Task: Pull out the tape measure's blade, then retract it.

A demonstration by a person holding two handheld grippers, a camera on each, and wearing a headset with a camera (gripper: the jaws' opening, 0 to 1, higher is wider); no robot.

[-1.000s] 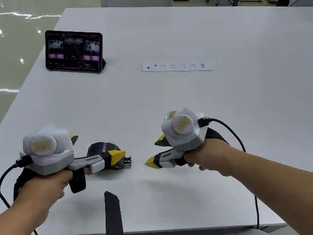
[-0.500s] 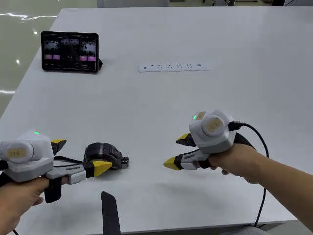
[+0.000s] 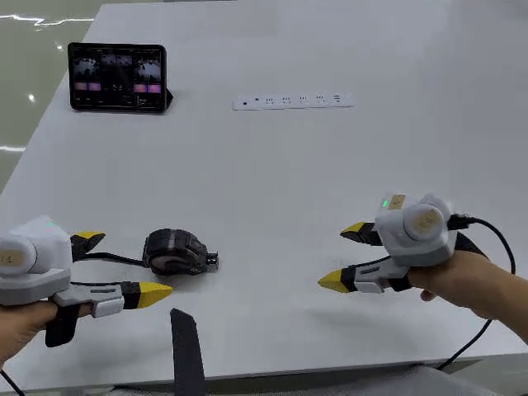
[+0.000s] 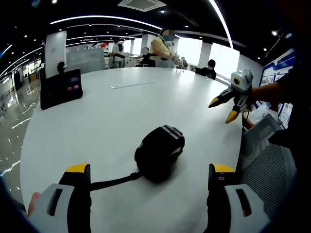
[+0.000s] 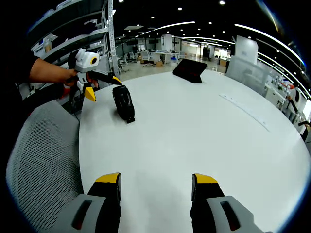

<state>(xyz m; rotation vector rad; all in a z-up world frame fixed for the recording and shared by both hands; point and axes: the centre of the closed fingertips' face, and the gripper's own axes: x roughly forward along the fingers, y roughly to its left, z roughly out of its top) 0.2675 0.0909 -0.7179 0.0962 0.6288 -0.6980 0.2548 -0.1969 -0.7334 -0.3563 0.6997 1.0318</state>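
A black tape measure (image 3: 175, 252) lies on the white table (image 3: 272, 181) with its blade in and a thin black wrist strap trailing left. My left gripper (image 3: 124, 266) stands open just left of it, touching nothing. In the left gripper view the tape measure (image 4: 160, 150) sits a little beyond the yellow tips of the left gripper (image 4: 148, 169). My right gripper (image 3: 342, 256) is open and empty, well to the right of the tape measure. The right gripper view has the right gripper (image 5: 156, 178) over bare table, with the tape measure (image 5: 124, 103) and the left gripper (image 5: 99, 85) far off.
A tablet (image 3: 120, 76) on a stand is at the back left, and a white power strip (image 3: 293, 101) lies at the back centre. A dark strap (image 3: 188, 355) pokes up at the near table edge. A mesh chair (image 5: 43, 160) stands by the table.
My left gripper has let go of the tape measure and drawn back to the left. My right gripper has moved away to the right. The tape measure stays where it was.
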